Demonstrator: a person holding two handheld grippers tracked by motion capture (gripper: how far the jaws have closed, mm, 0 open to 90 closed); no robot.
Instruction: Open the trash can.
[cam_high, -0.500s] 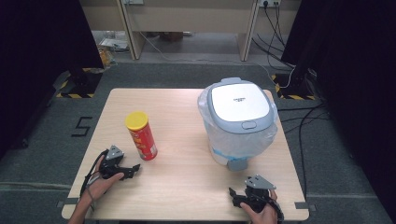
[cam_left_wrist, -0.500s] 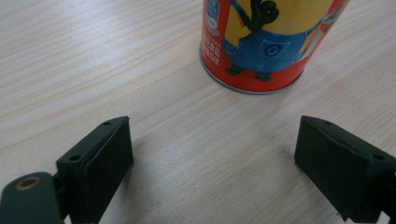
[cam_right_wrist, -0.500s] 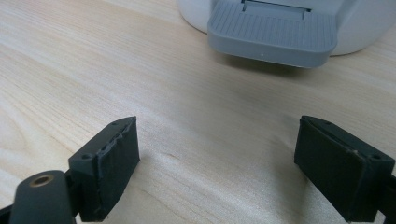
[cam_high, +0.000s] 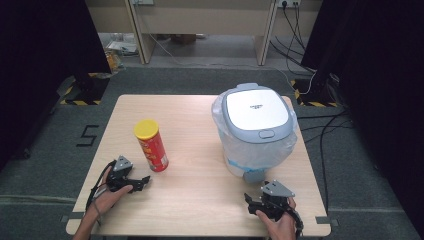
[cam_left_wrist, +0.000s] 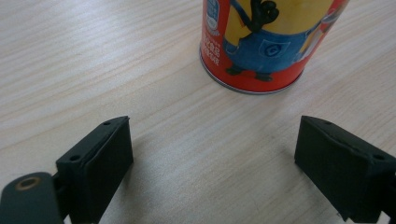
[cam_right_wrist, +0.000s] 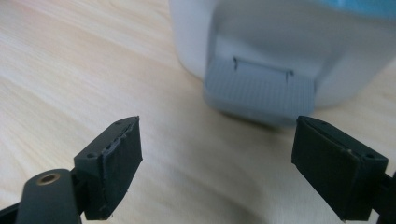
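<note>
High view: can (cam_high: 151, 145) upright on table (cam_high: 200, 200), left of lidded bin (cam_high: 256, 131); left gripper (cam_high: 142, 181) just below can, right gripper (cam_high: 250, 204) near the bin's foot.

Left gripper view: jaws spread wide, empty; can's base (cam_left_wrist: 261, 51) ahead, offset right. Risk: an off-centre close clips the tall can and tips it.

Right gripper view: jaws apart, empty, facing bin pedal (cam_right_wrist: 259, 91).

Pale wood-grain table (cam_high: 200, 200) with a smooth matt face, glossy printed can (cam_high: 151, 146) with a yellow plastic lid and metal base rim, smooth white-and-grey plastic bin (cam_high: 257, 120) lined with thin clear film, ribbed grey pedal (cam_right_wrist: 259, 91), matt black rubbery pads (cam_left_wrist: 109, 154).
</note>
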